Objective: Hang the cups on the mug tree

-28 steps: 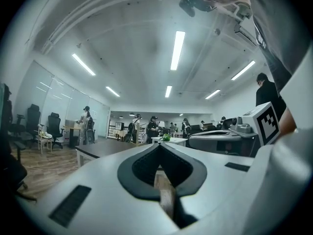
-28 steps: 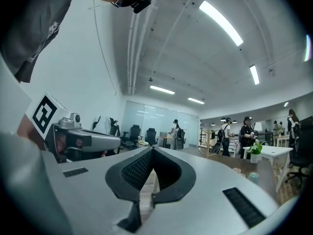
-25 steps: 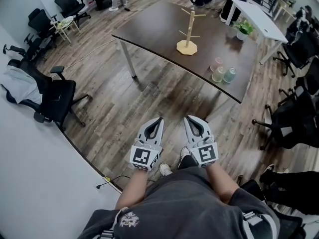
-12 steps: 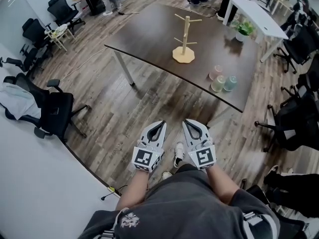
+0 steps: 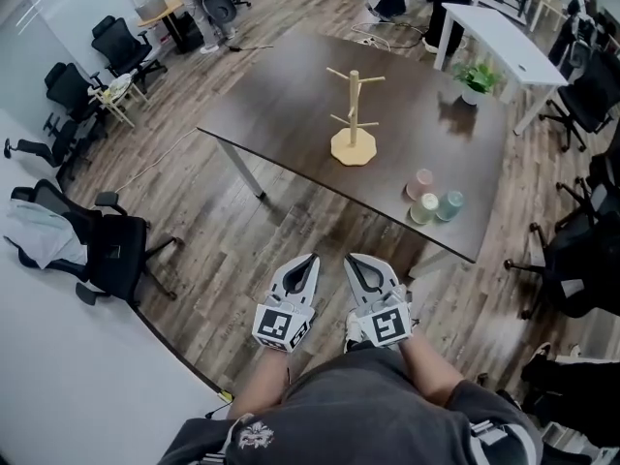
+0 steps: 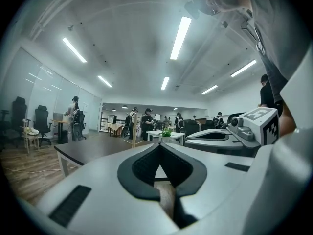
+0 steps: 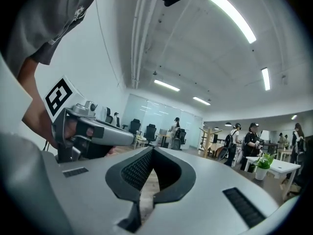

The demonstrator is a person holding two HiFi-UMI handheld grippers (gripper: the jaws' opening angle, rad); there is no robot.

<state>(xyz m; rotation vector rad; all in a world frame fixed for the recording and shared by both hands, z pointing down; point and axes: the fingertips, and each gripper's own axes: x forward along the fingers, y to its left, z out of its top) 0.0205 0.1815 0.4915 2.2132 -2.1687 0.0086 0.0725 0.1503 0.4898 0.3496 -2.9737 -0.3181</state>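
A wooden mug tree stands upright on the dark brown table, with bare pegs. Near the table's right front corner sit three cups: a pink one, a pale green one and a blue-green one. Over the wooden floor, close to my body and well short of the table, my left gripper and right gripper are held side by side. Both are shut with nothing between the jaws. The left gripper view shows the left gripper and the mug tree far off. The right gripper view shows the right gripper.
A black office chair stands at the left, with more chairs behind it. Another black chair is at the right. A white table with a potted plant stands beyond the dark table. People stand at the far end of the room.
The table, the tree and the cups have come lower and nearer in the head view. Both grippers stay shut, side by side in front of my body.
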